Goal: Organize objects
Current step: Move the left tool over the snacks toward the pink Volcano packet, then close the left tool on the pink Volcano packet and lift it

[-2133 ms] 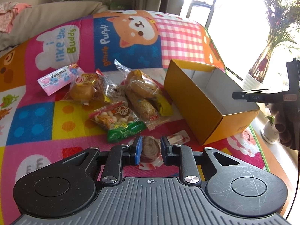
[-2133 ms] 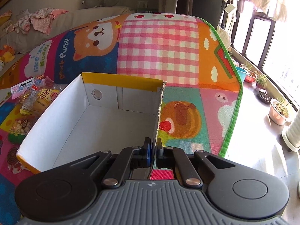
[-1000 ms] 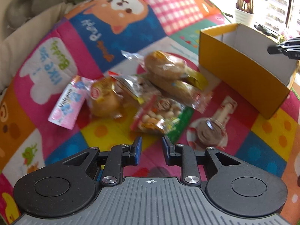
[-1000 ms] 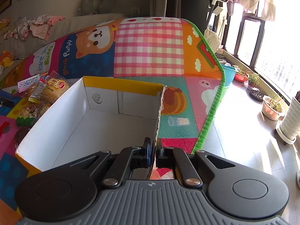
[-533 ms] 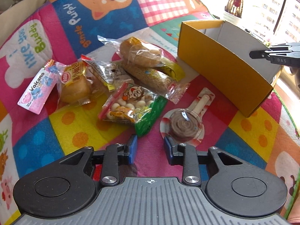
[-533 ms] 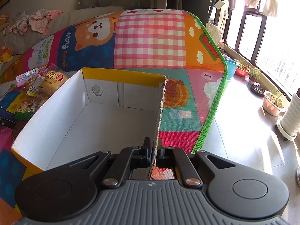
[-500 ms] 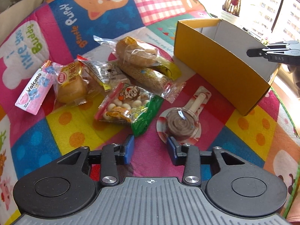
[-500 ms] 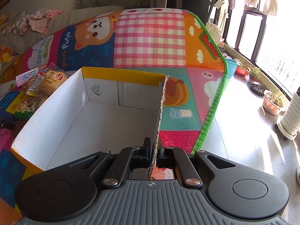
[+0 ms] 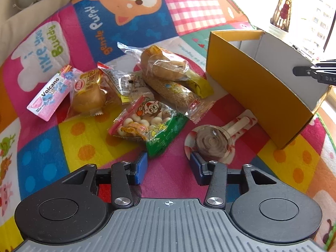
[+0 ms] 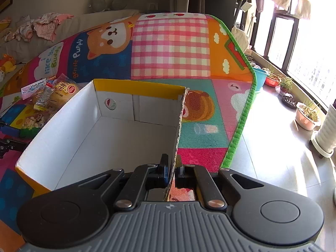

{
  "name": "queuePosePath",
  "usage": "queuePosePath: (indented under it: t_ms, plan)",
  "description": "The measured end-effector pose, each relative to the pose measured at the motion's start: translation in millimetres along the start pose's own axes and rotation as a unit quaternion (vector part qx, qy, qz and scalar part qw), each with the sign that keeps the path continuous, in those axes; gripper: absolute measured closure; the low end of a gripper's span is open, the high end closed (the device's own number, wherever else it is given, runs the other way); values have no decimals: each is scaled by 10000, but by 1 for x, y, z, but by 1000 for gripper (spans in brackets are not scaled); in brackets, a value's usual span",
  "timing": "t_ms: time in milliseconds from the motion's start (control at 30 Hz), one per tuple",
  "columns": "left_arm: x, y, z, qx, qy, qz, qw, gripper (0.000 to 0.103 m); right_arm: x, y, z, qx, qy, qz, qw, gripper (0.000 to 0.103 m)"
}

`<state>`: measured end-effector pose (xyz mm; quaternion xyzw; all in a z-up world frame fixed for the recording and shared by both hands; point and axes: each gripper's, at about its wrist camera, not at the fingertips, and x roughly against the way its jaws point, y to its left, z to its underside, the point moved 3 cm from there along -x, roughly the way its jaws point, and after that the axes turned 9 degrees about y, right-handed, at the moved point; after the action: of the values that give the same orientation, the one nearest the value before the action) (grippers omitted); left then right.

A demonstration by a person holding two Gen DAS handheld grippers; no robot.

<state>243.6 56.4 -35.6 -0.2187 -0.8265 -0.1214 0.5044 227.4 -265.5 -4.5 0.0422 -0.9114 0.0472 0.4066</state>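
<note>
From the left wrist, the left tool [image 9: 168, 163] hangs with jaws apart and nothing between them, above the play mat [image 9: 42, 138]. The chocolate lollipop [image 9: 212, 141] lies just beyond its right finger; the snack packets [image 9: 147, 124] sit farther off, left of the yellow box [image 9: 252, 90].

From the right wrist, the right tool [image 10: 172, 171] is clamped on the box's right wall [image 10: 178, 130]. The wall hides the finger pads, and the left tool is cut off at the frame edge.

patchwork play mat [image 9: 88, 138] on tiled floor [image 10: 273, 168]. on mat: yellow box [image 9: 252, 88], lollipop [image 9: 212, 140] beside it, heap of snack packets [image 9: 147, 121], pink "volcano" packet [image 9: 49, 96] at far left.
</note>
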Motion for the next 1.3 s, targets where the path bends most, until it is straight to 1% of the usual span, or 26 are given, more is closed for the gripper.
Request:
queuePosePath:
  t_ms: [67,100,133,167,200,233,267,300,400,433,467,500,600,667,700,733,767,833,867,900,1033,1100,1167,1300]
  plan:
    - [14,2,-3,-35,-52,281,9996,55,2,0,0,5,-28,12,10000,98]
    - [23,4,-7,-62,-166,269,9995,54,3,0,0,9,-47,5,10000,98]
    - [33,8,-13,-102,-347,117,9993,53,4,1,0,27,-71,2,10000,98]
    - [42,15,-21,-151,-535,-129,9984,53,5,1,0,48,-93,5,9999,98]
    - [49,23,-29,-194,-708,-431,9964,53,6,2,-1,77,-119,4,9999,98]
    - [54,33,-39,-254,-863,-814,9926,53,6,2,-1,98,-135,-1,9999,98]
    - [55,44,-48,-302,-941,-1147,9885,56,7,3,-2,117,-150,-1,9998,98]
    - [53,56,-57,-324,-929,-1357,9859,57,7,3,-2,130,-160,-2,9998,98]
    - [35,85,-76,-530,-441,-1661,9837,56,7,3,-3,135,-162,-6,9998,97]
    - [26,94,-82,-753,-177,-1854,9796,53,7,3,-3,133,-156,-7,9998,97]
    - [20,99,-84,-941,-19,-2054,9741,55,7,3,-3,131,-145,-10,9998,97]
    - [14,101,-85,-1132,114,-2176,9694,55,8,3,-2,127,-139,-9,9998,97]
    - [-2,104,-87,-1541,471,-2233,9613,53,9,3,-1,125,-135,-6,9998,98]
    - [-15,107,-89,-1640,639,-2284,9575,53,8,3,-2,122,-116,-2,9999,98]
    - [-21,110,-91,-1600,694,-2311,9572,53,8,4,-2,133,-117,17,9998,98]
    - [-28,115,-95,-1499,724,-2340,9579,53,8,4,-3,148,-117,33,9998,98]
    - [-32,120,-99,-1381,719,-2304,9606,53,8,4,-4,163,-120,30,9998,97]
    - [-41,129,-106,-1072,756,-2058,9698,53,10,5,-5,194,-143,29,9997,97]
    - [-46,132,-108,-969,789,-1942,9730,53,11,5,-4,205,-150,26,9997,97]
    - [-50,133,-109,-907,799,-1870,9749,53,12,6,-5,220,-151,23,9996,97]
    - [-54,138,-117,-623,668,-1800,9794,53,12,5,-4,226,-113,8,9997,97]
    - [-53,139,-116,-584,629,-1792,9801,52,11,4,-4,209,-88,-2,9997,97]
    - [-50,138,-113,-580,622,-1800,9800,55,9,4,-4,181,-69,-29,9998,97]
    - [-46,129,-104,-687,643,-1976,9758,61,8,4,-4,121,-64,-67,9999,97]
